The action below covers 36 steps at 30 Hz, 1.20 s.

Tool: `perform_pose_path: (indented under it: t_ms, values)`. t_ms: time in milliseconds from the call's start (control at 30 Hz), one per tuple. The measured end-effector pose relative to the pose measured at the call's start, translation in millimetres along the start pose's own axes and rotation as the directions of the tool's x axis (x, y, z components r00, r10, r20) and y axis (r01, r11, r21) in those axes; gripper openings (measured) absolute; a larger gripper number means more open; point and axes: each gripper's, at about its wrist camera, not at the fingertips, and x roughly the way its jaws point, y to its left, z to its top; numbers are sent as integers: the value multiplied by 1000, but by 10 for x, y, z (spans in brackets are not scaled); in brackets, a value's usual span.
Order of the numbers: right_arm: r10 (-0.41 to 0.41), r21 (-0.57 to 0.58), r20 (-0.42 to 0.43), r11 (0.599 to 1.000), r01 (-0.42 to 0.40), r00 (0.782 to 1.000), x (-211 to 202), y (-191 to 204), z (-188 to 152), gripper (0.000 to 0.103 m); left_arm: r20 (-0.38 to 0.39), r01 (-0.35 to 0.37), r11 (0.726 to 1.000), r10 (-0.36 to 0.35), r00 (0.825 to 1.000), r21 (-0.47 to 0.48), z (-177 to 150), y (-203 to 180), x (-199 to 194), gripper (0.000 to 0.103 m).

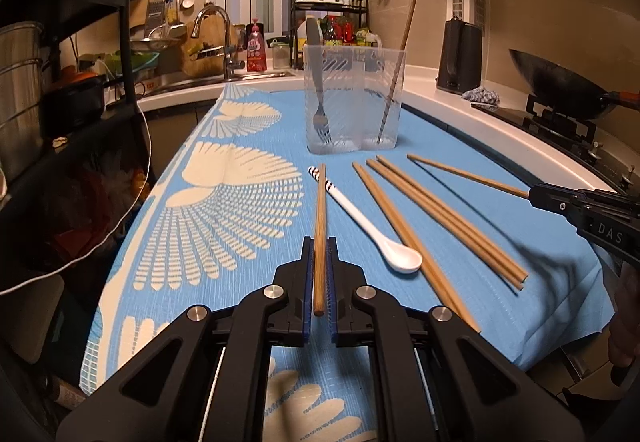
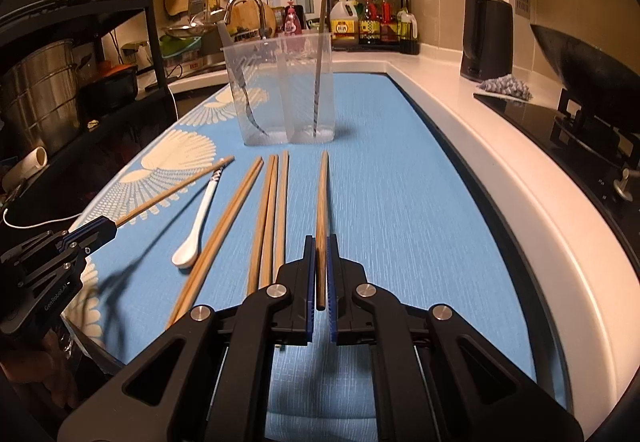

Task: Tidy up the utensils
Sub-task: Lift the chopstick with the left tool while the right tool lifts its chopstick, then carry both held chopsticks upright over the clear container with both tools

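My left gripper [image 1: 319, 242] is shut on a wooden chopstick [image 1: 320, 217] that points forward above the blue mat. My right gripper [image 2: 320, 240] is shut on another wooden chopstick [image 2: 322, 201], also pointing toward the clear plastic utensil holder [image 1: 354, 97], which also shows in the right wrist view [image 2: 284, 89]. The holder has a fork [image 1: 318, 81] in its left compartment and one chopstick [image 1: 394, 77] in its right. A white ceramic spoon [image 1: 372, 230] and several loose chopsticks [image 1: 440, 222] lie on the mat between the grippers.
A blue patterned mat [image 1: 240, 201] covers the counter. A black kettle [image 1: 459, 57], a wok [image 1: 560, 85] on the stove and a grey cloth [image 1: 482, 96] stand to the right. A sink tap [image 1: 216, 37] and a spice rack [image 1: 332, 21] are behind the holder. Black shelves [image 1: 80, 81] stand at left.
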Motion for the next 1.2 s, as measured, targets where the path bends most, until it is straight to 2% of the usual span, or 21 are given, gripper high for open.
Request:
perform_pose_path:
  t_ms: [733, 1200]
  values:
    - [5, -10, 127, 1000, -4, 992, -326, -13, 439, 5, 91, 0, 1000, 1, 996, -6, 411, 71, -166, 6]
    - [29, -11, 207, 1000, -27, 978, -499, -34, 964, 5, 101, 44, 999, -43, 994, -9, 853, 153, -191, 6]
